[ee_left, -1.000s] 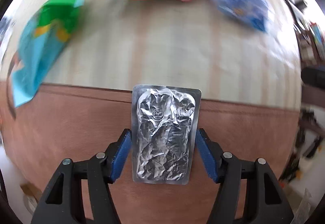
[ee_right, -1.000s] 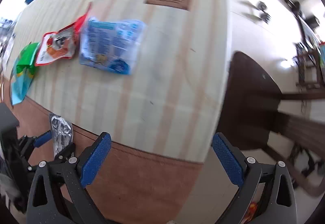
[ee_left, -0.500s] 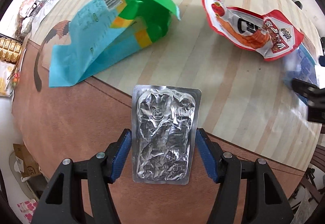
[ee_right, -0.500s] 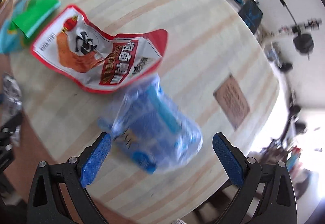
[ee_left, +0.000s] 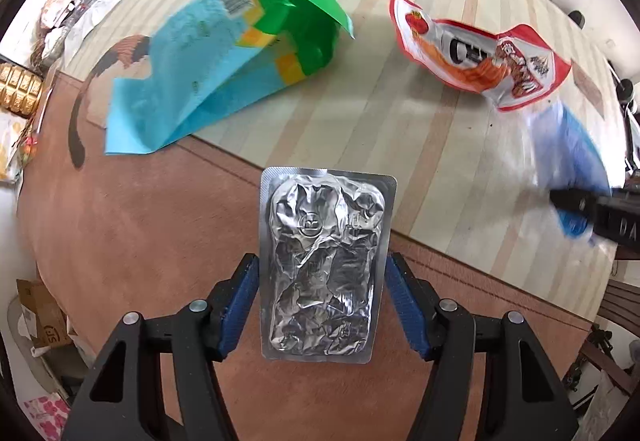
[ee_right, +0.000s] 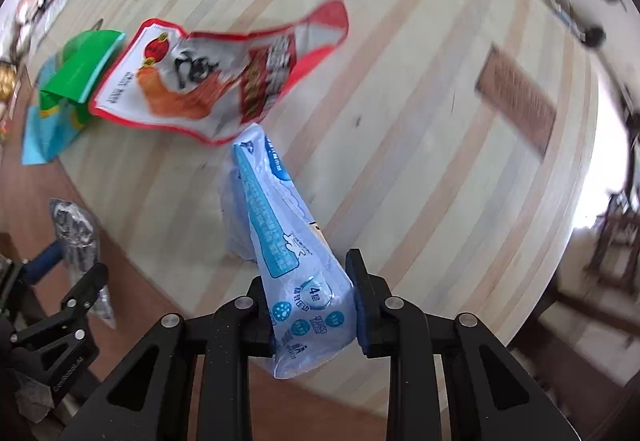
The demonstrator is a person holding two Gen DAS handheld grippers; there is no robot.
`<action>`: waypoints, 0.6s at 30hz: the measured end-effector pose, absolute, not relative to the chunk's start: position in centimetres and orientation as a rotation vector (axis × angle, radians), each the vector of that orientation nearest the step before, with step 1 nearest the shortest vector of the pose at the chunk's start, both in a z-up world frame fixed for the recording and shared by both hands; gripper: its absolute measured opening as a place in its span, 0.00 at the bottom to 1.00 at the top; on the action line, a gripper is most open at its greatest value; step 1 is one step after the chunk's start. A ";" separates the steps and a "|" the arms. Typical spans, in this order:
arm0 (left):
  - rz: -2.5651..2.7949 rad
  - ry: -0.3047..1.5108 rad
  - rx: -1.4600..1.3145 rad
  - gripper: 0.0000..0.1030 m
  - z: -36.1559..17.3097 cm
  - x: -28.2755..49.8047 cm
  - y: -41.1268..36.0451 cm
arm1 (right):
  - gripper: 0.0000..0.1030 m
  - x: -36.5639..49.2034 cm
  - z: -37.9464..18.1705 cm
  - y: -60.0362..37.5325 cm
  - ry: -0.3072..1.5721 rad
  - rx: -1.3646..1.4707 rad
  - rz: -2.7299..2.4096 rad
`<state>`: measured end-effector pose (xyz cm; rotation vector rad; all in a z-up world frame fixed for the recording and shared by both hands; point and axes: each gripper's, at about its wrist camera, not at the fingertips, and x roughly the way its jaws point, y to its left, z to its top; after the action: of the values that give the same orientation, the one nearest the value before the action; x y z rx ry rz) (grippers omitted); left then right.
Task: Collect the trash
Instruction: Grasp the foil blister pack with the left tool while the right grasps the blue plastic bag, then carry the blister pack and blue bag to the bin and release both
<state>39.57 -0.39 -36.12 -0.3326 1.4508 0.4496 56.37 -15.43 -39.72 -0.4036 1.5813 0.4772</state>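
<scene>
My left gripper (ee_left: 322,301) is shut on a crumpled silver foil blister pack (ee_left: 326,261) and holds it above the table's brown edge. It also shows in the right wrist view (ee_right: 76,237). My right gripper (ee_right: 312,305) is shut on a pale blue plastic wrapper (ee_right: 288,253), which also shows blurred in the left wrist view (ee_left: 568,161). A red and white snack bag (ee_left: 480,57) (ee_right: 216,77) and a blue and green bag (ee_left: 224,61) (ee_right: 68,89) lie on the striped wooden table (ee_right: 420,161).
A brown label (ee_right: 516,97) sits on the table at the far right. Gold-wrapped items (ee_left: 20,93) and clutter lie at the left edge. A cardboard box (ee_left: 44,317) is on the floor at lower left. A chair (ee_right: 616,225) stands to the right.
My right gripper has closed on the blue wrapper, which was lying between its open fingers, and has lifted one end. My left gripper still holds the foil pack, nearly unmoved.
</scene>
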 end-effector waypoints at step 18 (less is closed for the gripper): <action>0.558 1.158 -0.481 0.60 -23.9 21.5 4.6 | 0.27 35.2 -28.5 -11.2 1.470 -0.244 0.703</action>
<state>21.49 4.63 -23.90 -0.4806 1.1579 0.5584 35.18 -11.18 -28.46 -0.2439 1.4703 0.7034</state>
